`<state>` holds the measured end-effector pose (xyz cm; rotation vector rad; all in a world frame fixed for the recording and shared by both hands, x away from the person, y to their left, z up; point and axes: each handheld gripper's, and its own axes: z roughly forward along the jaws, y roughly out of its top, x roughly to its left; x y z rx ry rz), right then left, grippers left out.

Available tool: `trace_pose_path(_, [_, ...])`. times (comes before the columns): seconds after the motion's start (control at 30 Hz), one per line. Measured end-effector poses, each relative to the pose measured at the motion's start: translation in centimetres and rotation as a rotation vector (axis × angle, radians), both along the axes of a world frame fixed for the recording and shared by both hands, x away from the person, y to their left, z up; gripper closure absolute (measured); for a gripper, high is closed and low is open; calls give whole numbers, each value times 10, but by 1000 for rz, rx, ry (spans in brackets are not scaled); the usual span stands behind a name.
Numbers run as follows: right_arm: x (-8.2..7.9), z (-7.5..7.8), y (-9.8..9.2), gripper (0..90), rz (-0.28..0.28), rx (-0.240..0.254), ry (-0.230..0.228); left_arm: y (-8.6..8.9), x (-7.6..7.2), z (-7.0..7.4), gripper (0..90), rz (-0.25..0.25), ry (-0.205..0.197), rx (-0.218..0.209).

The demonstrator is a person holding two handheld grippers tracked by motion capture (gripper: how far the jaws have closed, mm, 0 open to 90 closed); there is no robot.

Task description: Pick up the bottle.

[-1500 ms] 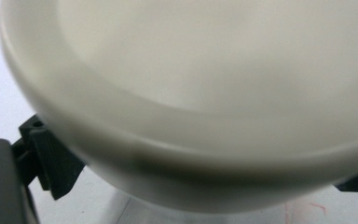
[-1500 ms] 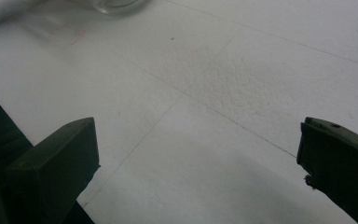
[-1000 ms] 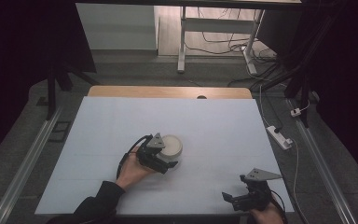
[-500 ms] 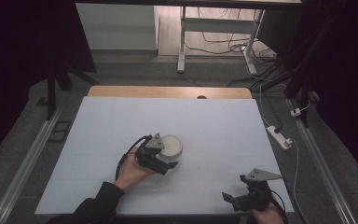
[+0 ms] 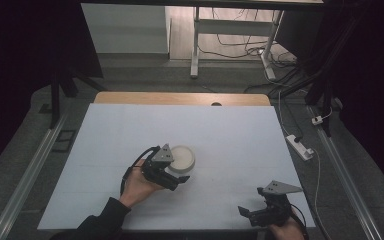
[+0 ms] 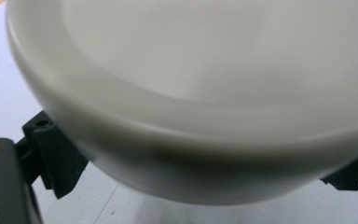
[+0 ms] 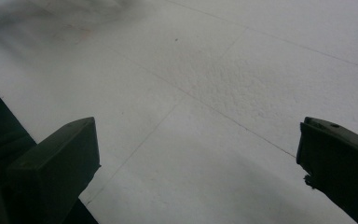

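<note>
Bowl (image 5: 182,158), white and shallow, just below centre of the high view on the table (image 5: 230,130). Left gripper (image 5: 177,178) against its near rim, jaws spread either side. Right gripper (image 5: 247,214) lower right, jaws wide apart over bare tabletop.

Dim room, evenly lit table (image 5: 230,125); close bowl (image 6: 191,102) blurred.

High view: fixed overhead, facing forward and down, whole table (image 5: 130,125) mid-frame. Left gripper view: pressed close against the white bowl (image 6: 191,93), also centre of high view. Right gripper view: low over bare table surface.
</note>
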<state>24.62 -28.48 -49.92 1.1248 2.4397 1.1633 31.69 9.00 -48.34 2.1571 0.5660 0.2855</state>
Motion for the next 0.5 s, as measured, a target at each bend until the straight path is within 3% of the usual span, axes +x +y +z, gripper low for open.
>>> trace_pose_path(0.5, [0,0,0,0,1,-1,-1,10,-16,12,78,-16,-6,-2])
